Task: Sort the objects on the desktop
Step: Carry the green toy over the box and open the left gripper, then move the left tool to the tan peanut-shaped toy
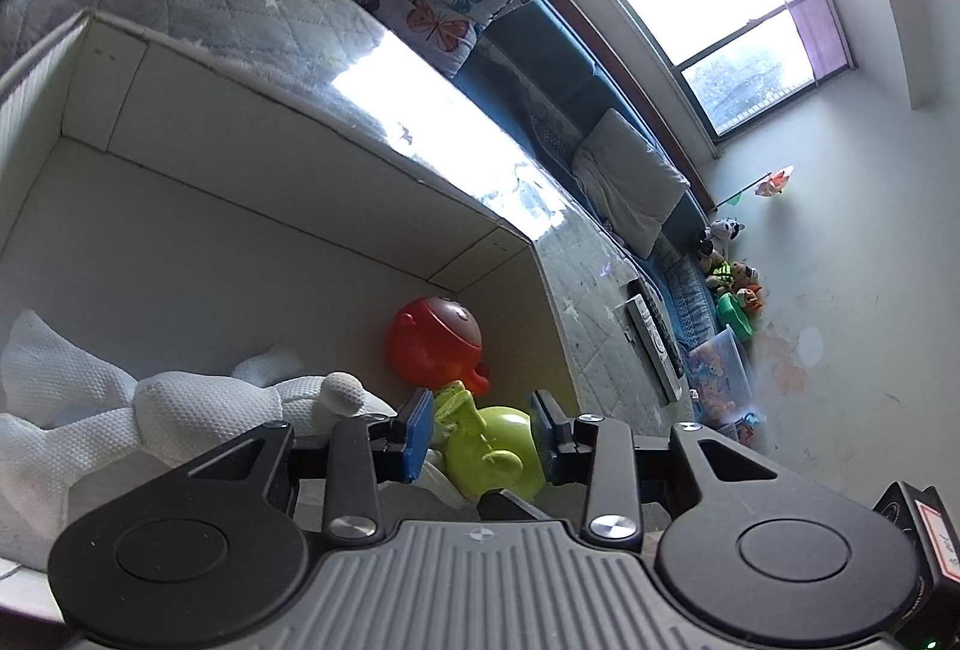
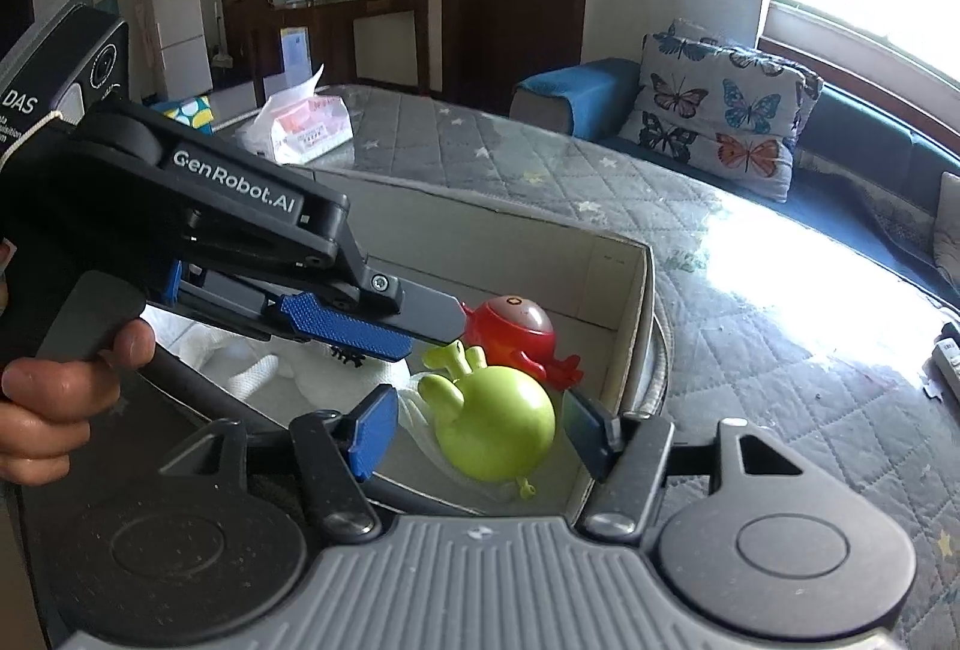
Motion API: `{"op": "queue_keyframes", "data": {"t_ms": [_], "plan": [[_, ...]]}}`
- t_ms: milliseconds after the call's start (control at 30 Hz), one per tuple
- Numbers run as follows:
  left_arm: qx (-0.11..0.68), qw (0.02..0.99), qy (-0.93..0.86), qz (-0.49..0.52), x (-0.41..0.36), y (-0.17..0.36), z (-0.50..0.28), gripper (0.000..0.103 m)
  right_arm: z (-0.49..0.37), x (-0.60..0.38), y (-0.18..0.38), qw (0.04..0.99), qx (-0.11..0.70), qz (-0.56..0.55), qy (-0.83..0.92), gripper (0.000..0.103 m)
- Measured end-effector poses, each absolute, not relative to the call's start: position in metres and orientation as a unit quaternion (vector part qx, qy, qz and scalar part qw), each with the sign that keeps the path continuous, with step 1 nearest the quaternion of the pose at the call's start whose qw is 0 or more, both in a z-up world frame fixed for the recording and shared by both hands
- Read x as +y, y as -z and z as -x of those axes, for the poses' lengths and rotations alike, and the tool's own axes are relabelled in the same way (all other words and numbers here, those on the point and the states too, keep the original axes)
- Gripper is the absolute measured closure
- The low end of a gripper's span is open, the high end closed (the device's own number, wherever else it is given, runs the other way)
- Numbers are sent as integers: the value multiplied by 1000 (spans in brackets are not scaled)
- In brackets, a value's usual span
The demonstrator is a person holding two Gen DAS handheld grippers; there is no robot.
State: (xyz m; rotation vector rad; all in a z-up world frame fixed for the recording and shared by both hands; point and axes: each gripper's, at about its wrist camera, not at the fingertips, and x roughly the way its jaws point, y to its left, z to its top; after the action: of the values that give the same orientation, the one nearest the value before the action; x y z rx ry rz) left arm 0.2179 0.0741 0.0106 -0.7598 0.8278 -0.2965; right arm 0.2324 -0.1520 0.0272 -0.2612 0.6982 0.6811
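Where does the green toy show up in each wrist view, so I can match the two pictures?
Left wrist: green toy at bottom centre, between the left gripper fingers.
Right wrist: green toy at lower centre, inside the box.
Shared landmark: the red toy right behind it.

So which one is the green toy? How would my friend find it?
Look inside the white box on the grey quilted table. In the corner lie a white cloth, a red toy and the green toy. The green toy is the round, shiny, lime-coloured one with little stubby legs, lying right beside the red toy.
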Motion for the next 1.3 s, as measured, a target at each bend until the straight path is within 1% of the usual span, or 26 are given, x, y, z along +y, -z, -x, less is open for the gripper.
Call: {"op": "queue_keyframes", "data": {"t_ms": [300, 367, 400, 433, 733, 1000, 1300], "plan": [[368, 869, 138, 299, 56, -34, -189, 65, -201, -168, -41, 890, 302, 111, -323, 37], [364, 876, 138, 284, 50, -37, -181, 65, -192, -173, -42, 893, 297, 106, -321, 33], [362, 880, 138, 276, 47, -39, -177, 65, -187, -175, -42, 894, 294, 104, -320, 29], [360, 883, 137, 268, 44, -40, -173, 65, -182, -178, -42, 896, 291, 102, -319, 27], [351, 902, 147, 204, 14, -43, -136, 65, -143, -208, -33, 905, 289, 90, -299, 26], [369, 903, 152, 162, -15, -24, -114, 65, -123, -238, -13, 908, 308, 59, -277, 26], [392, 897, 145, 141, -29, -4, -100, 65, -118, -263, 3, 913, 320, 27, -251, 25]]}}
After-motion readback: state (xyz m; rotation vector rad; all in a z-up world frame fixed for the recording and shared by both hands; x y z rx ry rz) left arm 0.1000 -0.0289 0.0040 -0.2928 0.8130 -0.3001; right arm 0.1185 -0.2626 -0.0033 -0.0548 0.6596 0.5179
